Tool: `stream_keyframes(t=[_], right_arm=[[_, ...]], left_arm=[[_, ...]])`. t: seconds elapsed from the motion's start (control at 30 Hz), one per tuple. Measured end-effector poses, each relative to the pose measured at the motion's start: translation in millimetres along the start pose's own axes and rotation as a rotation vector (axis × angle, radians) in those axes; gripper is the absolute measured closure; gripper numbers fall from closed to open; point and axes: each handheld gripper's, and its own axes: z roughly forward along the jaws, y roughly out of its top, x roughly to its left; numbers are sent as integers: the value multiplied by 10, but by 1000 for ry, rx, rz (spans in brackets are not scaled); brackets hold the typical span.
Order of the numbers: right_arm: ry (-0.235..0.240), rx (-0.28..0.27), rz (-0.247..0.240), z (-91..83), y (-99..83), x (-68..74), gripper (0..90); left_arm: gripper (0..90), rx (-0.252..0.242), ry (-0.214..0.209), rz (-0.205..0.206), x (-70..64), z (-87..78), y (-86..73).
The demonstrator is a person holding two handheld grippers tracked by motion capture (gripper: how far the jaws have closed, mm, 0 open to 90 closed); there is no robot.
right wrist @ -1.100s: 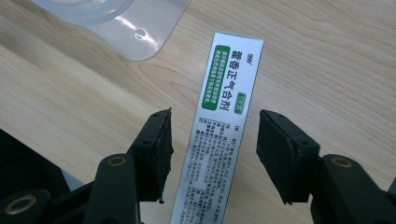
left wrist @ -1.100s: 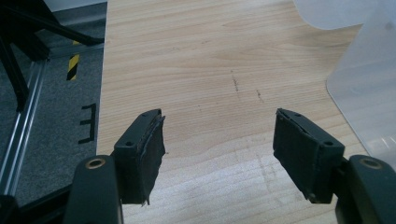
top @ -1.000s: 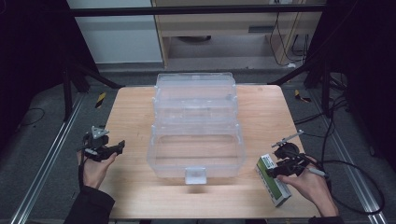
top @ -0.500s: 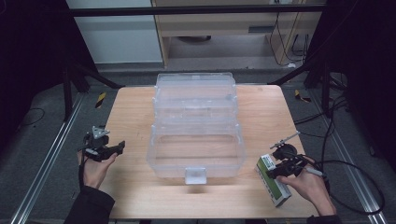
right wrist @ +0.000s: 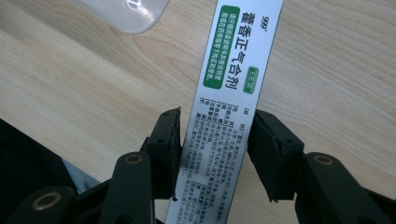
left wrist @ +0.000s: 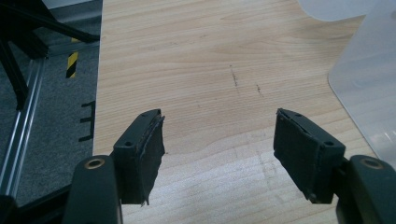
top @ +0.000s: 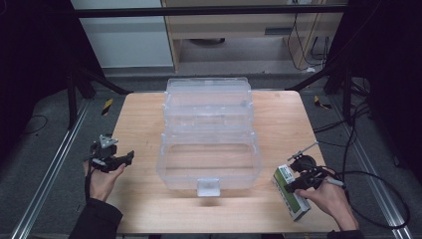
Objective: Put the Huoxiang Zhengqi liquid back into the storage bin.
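Silver-green medicine box (right wrist: 229, 112) lies flat on table (top: 139, 124), our right gripper (right wrist: 215, 149) fingers astride it, barely touching | left gripper (left wrist: 219, 144) fingers wide, empty | risk: off-centre squeeze skews box against clear plastic bin (top: 209, 149)

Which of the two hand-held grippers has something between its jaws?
The right hand-held gripper: its jaws stand on both sides of the green and white box on the table. The left hand-held gripper is open, with bare wood between its jaws.

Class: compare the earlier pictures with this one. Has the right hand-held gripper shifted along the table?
No. The right hand-held gripper sits over the medicine box beside the clear storage bin, same spot as before.
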Motion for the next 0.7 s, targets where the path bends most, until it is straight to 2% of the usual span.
stream_keyframes(t=[0.27,0.47,0.7], right_arm=[[4,12,18,4,15,-5,565],[-20,21,28,-20,20,-22,625],[-25,38,-11,-17,37,-7,620]], left_arm=[[324,5,-2,4,-5,10,-3],[324,4,-3,4,-8,8,-1],[324,8,-4,7,-11,16,-4]])
